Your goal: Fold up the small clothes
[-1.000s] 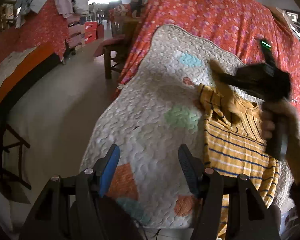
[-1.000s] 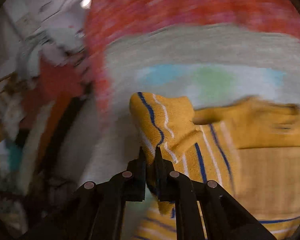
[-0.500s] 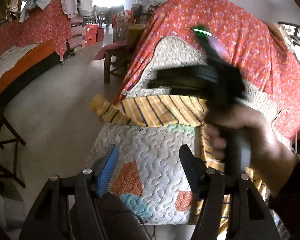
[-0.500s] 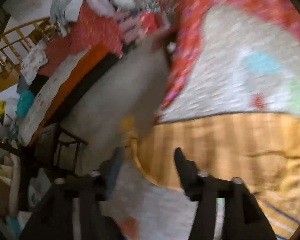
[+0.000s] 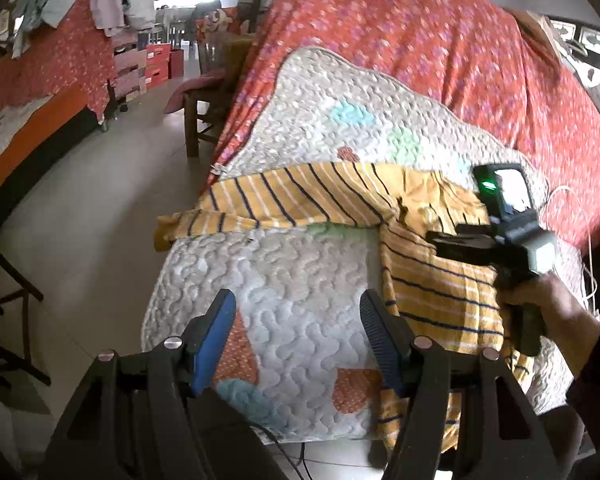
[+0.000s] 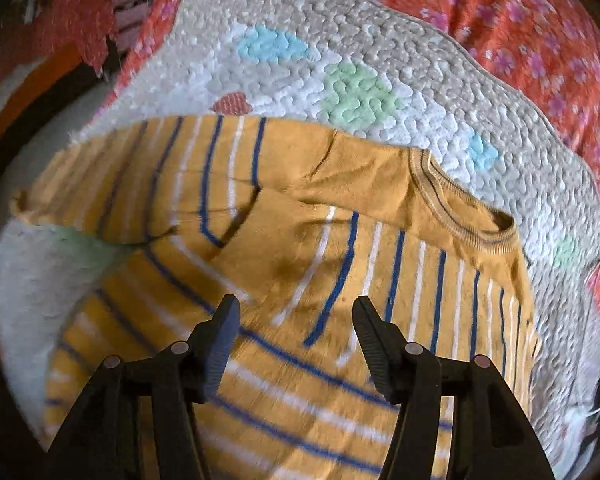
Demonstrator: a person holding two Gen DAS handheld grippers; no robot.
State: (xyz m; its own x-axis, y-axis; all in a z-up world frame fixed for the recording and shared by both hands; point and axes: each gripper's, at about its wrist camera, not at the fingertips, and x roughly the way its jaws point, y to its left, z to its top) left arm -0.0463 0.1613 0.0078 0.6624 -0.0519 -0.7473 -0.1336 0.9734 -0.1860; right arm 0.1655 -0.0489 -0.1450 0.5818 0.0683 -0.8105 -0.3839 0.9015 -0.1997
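Note:
A small mustard-yellow sweater [image 6: 340, 248] with blue and white stripes lies on a quilted mat [image 6: 260, 20]. Its left sleeve [image 5: 284, 200] is spread out sideways to the mat's left edge, and its collar [image 6: 460, 216] points to the far right. My right gripper [image 6: 296, 324] is open and empty, just above the sweater's chest. In the left wrist view the right gripper's body [image 5: 496, 236] shows, held in a hand over the sweater. My left gripper [image 5: 296, 320] is open and empty above the bare mat [image 5: 300, 272], left of the sweater's body [image 5: 440, 292].
The mat lies on a table draped in a red floral cloth [image 5: 420, 40]. A wooden chair [image 5: 204, 96] stands at the table's far left side. Floor [image 5: 80, 200] drops off left of the mat. A cloth-covered bench [image 5: 32, 92] with piled clothes lines the left wall.
My right gripper carried the sleeve out to the left, let it go and opened, then drew back over the sweater's chest. The sleeve now lies spread flat. My left gripper stayed open.

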